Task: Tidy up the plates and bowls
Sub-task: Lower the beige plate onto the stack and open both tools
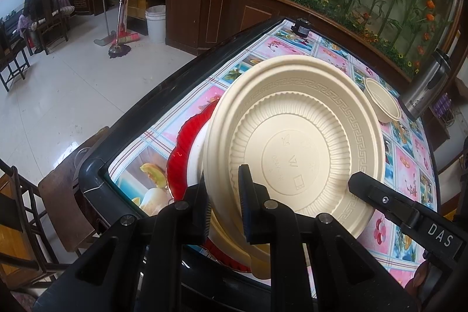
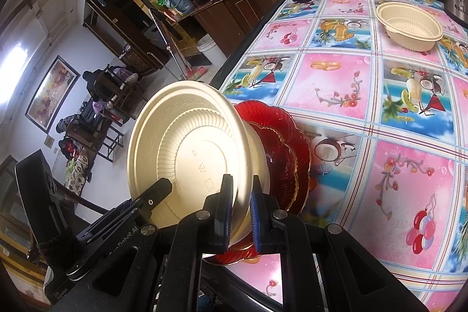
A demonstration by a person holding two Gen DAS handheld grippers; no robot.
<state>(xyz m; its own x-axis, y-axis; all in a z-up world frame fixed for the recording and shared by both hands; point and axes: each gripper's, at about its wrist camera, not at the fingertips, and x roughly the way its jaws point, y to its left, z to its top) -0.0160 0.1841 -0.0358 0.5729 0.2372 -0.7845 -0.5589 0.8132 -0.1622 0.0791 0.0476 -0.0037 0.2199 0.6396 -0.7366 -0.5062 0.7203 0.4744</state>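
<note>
We hold a cream plate (image 1: 295, 148) tipped up on edge, its underside toward both cameras, over the near edge of the table (image 1: 96, 165). Our left gripper (image 1: 223, 212) pinches its rim, jaws narrow and clamped on the plastic. Our right gripper (image 2: 241, 218) does the same on the same plate, jaws nearly together around the rim. Behind the plate lies a red scalloped glass plate (image 2: 288, 142) at the near edge, on the fruit-print tablecloth (image 2: 330, 81); the two seem to touch, though we cannot tell for sure. A cream bowl (image 2: 411, 27) stands upright well apart, toward the far right corner, near a steel flask (image 1: 433, 84).
</note>
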